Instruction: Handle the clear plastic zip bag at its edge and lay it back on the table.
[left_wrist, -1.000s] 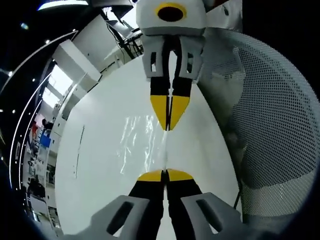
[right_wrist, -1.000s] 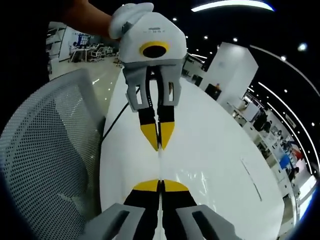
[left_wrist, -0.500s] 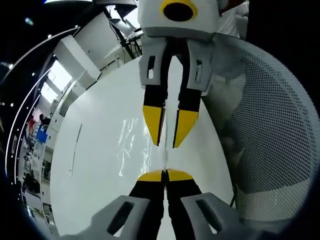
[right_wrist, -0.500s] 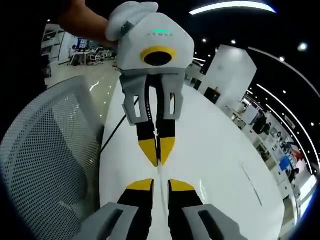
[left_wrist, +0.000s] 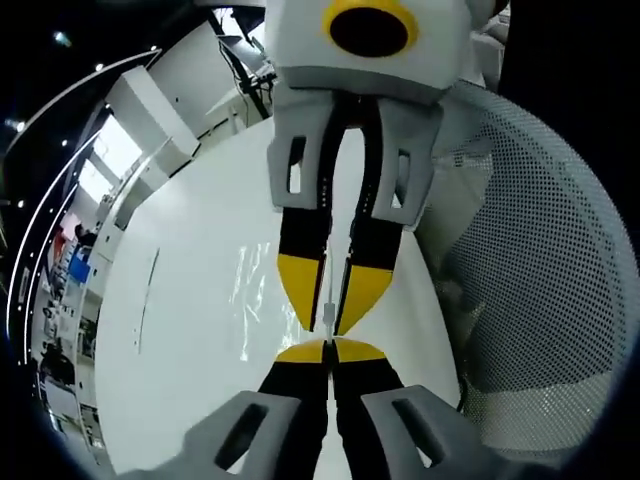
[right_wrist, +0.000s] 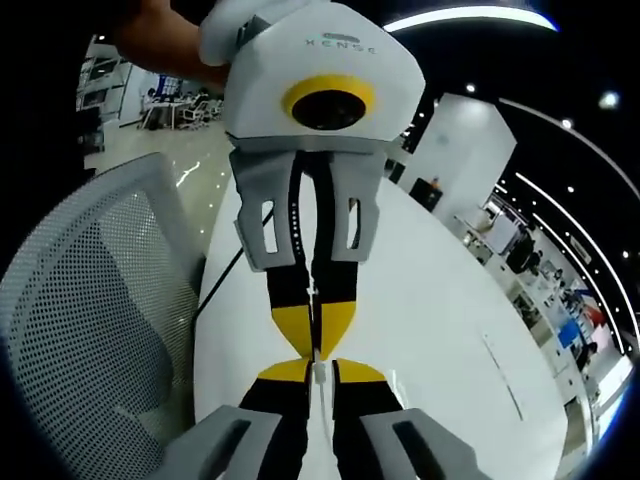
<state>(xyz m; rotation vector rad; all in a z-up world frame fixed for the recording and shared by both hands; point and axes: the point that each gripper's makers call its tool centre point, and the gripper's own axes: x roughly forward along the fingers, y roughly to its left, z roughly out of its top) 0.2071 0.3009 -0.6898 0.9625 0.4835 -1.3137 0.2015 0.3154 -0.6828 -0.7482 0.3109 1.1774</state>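
Observation:
The clear plastic zip bag (left_wrist: 256, 298) lies across the white table (left_wrist: 170, 340), showing as faint glints. Its edge is a thin white strip running between the two grippers. In the left gripper view, my left gripper (left_wrist: 327, 351) is shut on that edge, and my right gripper (left_wrist: 328, 316) reaches in from the top, tips almost touching the left's, jaws a narrow gap apart around the strip. In the right gripper view, my right gripper (right_wrist: 320, 373) straddles the bag's edge (right_wrist: 319, 380) with a slim gap, facing the shut left gripper (right_wrist: 313, 344).
A white mesh chair back (left_wrist: 540, 260) stands close beside the table, also in the right gripper view as the mesh chair (right_wrist: 90, 300). A black cable (right_wrist: 226, 272) trails off the table (right_wrist: 430, 330). A person's hand (right_wrist: 170, 40) holds the left gripper. An office hall lies beyond.
My right gripper let go of the bag's edge, slid along it up close to the left gripper, and its jaws have narrowed again. The left gripper stayed shut on the edge.

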